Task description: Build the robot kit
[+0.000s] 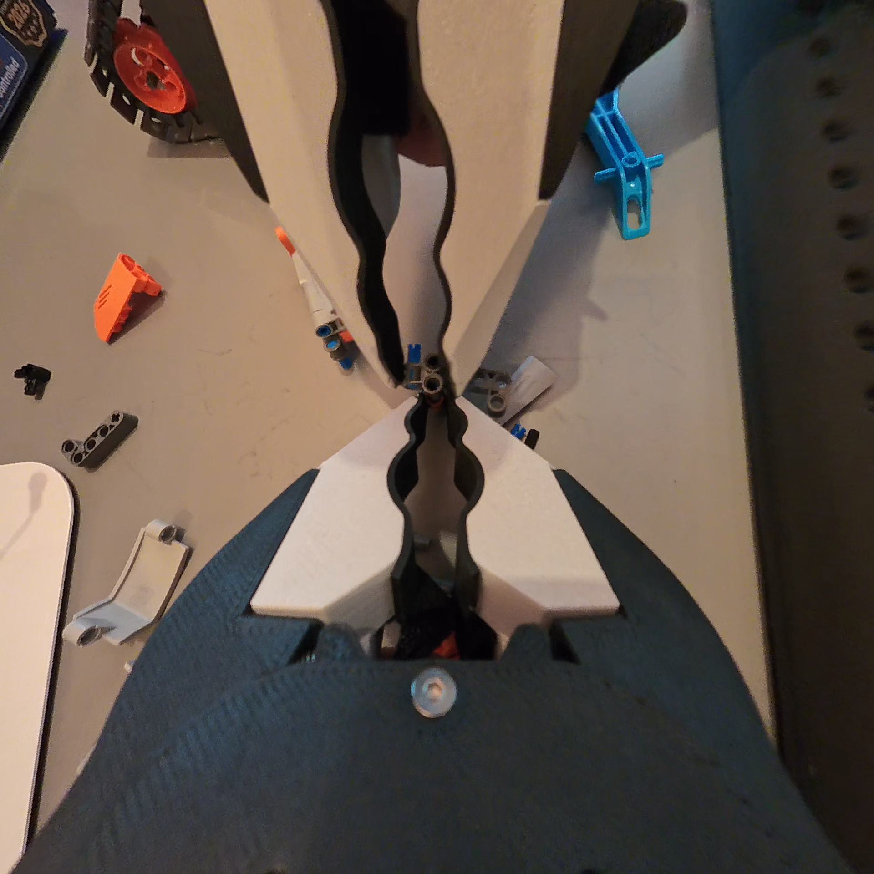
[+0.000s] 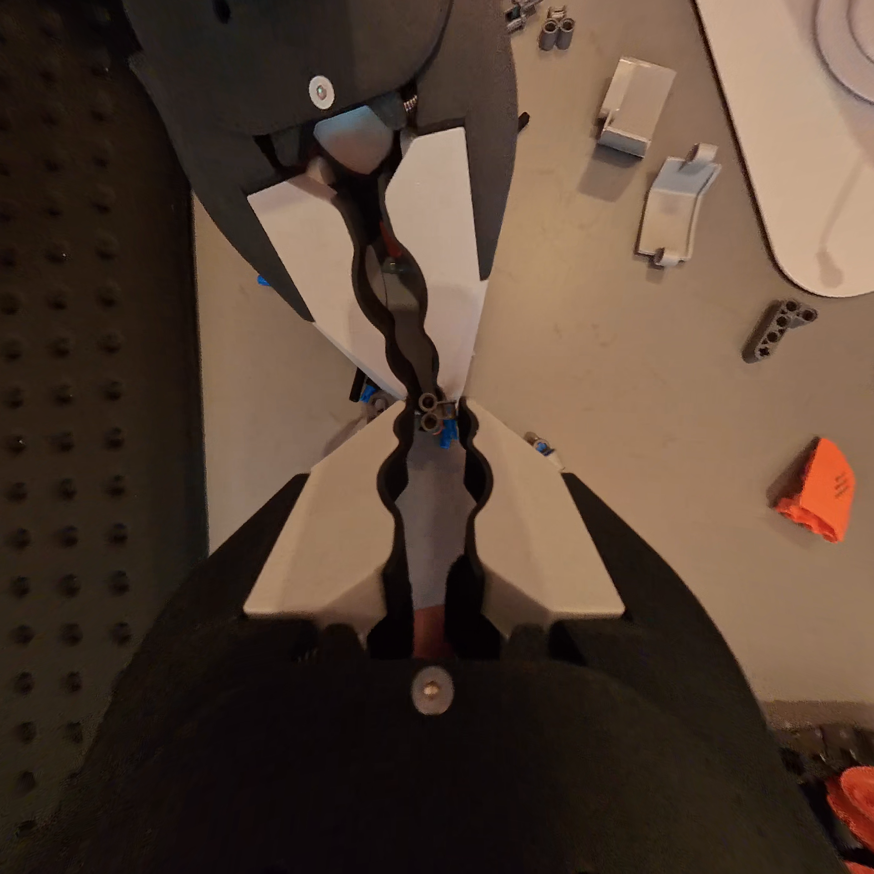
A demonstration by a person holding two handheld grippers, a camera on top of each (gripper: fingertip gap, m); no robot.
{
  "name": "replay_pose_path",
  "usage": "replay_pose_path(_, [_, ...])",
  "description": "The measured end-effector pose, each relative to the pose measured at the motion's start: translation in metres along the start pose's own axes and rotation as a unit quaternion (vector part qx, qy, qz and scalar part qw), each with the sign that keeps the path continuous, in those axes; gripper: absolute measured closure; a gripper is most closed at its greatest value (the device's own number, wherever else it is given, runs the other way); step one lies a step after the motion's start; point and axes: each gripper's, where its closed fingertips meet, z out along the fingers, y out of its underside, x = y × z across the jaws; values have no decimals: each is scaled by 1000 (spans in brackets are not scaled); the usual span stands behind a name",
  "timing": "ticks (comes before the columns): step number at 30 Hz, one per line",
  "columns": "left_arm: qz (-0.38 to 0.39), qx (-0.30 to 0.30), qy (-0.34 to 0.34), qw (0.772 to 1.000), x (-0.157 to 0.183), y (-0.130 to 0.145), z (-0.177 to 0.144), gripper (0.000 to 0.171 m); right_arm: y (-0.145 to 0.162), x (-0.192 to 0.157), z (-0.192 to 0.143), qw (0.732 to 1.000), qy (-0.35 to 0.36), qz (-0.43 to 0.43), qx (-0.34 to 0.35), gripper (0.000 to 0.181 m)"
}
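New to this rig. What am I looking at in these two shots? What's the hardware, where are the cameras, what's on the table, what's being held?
There is no robot arm. A person holds a pair of two-finger tongs in each hand, and each pair carries a wide-angle camera looking forward along its fingers.

In the left wrist view, the left tongs fill the bottom and the right tongs enter from the top. The right wrist view mirrors this: right tongs at the bottom, the left ones above.

The tips meet nose to nose, and both pairs are shut on one small grey connector assembly with blue pins.

Loose building-toy parts lie on the beige table: an orange panel, a dark angled beam, a light grey curved panel, a cyan piece and an orange wheel with black tread.
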Motion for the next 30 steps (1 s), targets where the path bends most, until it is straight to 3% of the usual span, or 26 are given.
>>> replay_pose_path(14, [4,-24,-26,999,0,4,-1,160,3,3,-2,998,27,24,45,168])
replay_pose_path(20, [-12,-25,-36,999,1,1,2,161,4,3,-2,998,49,18,32,168])
replay_pose_path(30, [1,-10,-28,1000,2,0,4,165,4,1,-3,998,42,-39,30,168])
